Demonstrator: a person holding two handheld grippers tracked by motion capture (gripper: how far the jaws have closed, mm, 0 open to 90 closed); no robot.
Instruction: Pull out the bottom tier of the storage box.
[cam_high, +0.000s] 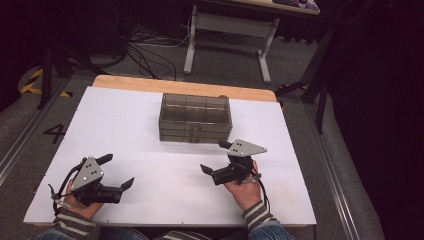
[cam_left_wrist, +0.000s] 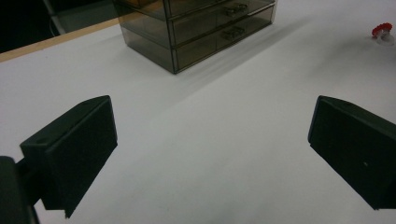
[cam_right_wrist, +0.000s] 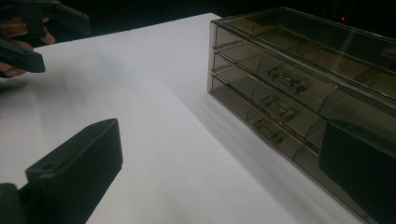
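- Two claws are hovering low over the white tabletop (cam_high: 150, 145), and I am holding both spread wide with nothing between the jaws: the left claw (cam_high: 118, 171) and the right claw (cam_high: 215, 156).
- Ahead of the right claw, the smoky clear drawer box (cam_high: 195, 118) is sitting near, a little off to its far side; from the left claw it is lying farther ahead and across.
- All three drawers are looking closed in the right gripper view, with their small clear handles (cam_right_wrist: 279, 108) untouched, so I am judging the work as barely begun.
- What I am still facing: bringing the right claw up to a handle, pinching it, and drawing a drawer out.
- Beyond the left claw, a small red-and-white thing (cam_left_wrist: 384, 32) is lying on the tabletop; I cannot tell what it is.
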